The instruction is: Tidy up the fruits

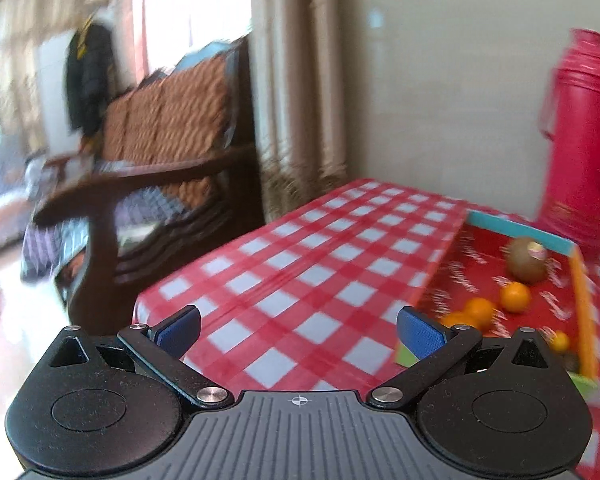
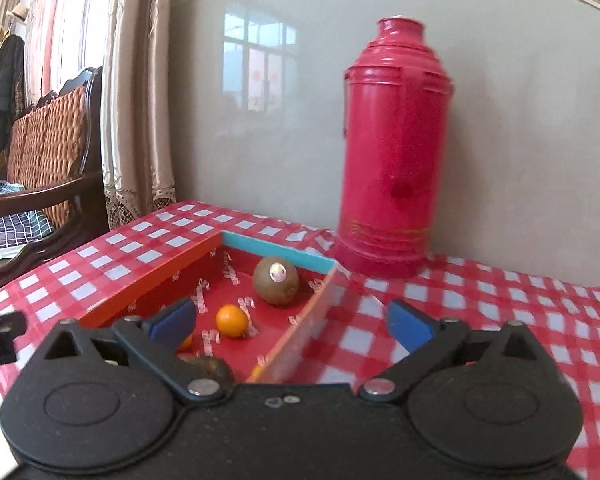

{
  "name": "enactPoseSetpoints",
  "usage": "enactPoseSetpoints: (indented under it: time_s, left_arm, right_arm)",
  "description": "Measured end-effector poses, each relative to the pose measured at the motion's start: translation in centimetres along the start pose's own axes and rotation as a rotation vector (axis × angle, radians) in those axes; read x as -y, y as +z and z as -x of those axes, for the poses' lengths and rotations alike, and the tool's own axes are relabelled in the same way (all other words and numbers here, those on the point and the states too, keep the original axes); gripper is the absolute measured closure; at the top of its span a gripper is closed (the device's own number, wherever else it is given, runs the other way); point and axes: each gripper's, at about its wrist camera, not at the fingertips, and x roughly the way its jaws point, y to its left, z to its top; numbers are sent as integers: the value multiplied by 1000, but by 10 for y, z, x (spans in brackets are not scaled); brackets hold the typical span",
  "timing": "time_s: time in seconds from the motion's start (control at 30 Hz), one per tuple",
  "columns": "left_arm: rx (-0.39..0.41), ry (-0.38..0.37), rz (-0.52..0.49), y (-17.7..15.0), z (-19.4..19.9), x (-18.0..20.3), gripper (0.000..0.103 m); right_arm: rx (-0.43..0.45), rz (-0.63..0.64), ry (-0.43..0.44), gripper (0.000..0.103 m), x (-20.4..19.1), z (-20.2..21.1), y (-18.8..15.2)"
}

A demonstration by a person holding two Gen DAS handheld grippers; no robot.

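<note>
A shallow red cardboard box [image 2: 148,280] with a blue far wall sits on the checked tablecloth; it also shows in the left wrist view [image 1: 584,308]. Inside lie a brown kiwi with a sticker [image 2: 276,281], a small orange [image 2: 231,321], and a second kiwi [image 2: 214,368] partly hidden behind my right gripper's body. The left wrist view shows the kiwi [image 1: 526,261] and several small oranges [image 1: 514,297]. My left gripper [image 1: 299,330] is open and empty over the cloth, left of the box. My right gripper [image 2: 292,322] is open and empty above the box's near right wall.
A tall red thermos [image 2: 394,152] stands behind the box against the wall, and shows in the left wrist view [image 1: 580,136]. A wooden chair with a woven back [image 1: 160,152] stands left of the table. The table's left edge [image 1: 140,300] is close to my left gripper.
</note>
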Motion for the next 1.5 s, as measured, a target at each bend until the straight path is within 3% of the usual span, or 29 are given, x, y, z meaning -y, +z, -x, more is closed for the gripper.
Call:
enactPoseSetpoints:
  time_s: [0.2, 0.47, 0.8, 1.27, 1.5]
  left_arm:
    - [22, -134, -18, -12, 43, 16, 0]
    - [84, -225, -80, -30, 79, 32, 0]
    - [70, -235, -70, -31, 79, 35, 0]
    - [62, -238, -62, -32, 75, 34, 0]
    - [65, -241, -75, -32, 76, 37, 0]
  right_arm:
    - [-52, -89, -7, 6, 11, 40, -34]
    - [-70, -115, -75, 6, 13, 64, -62]
    - [-65, -119, -96, 6, 13, 73, -71]
    - [23, -155, -64, 6, 29, 97, -56]
    - [7, -145, -67, 6, 26, 92, -57]
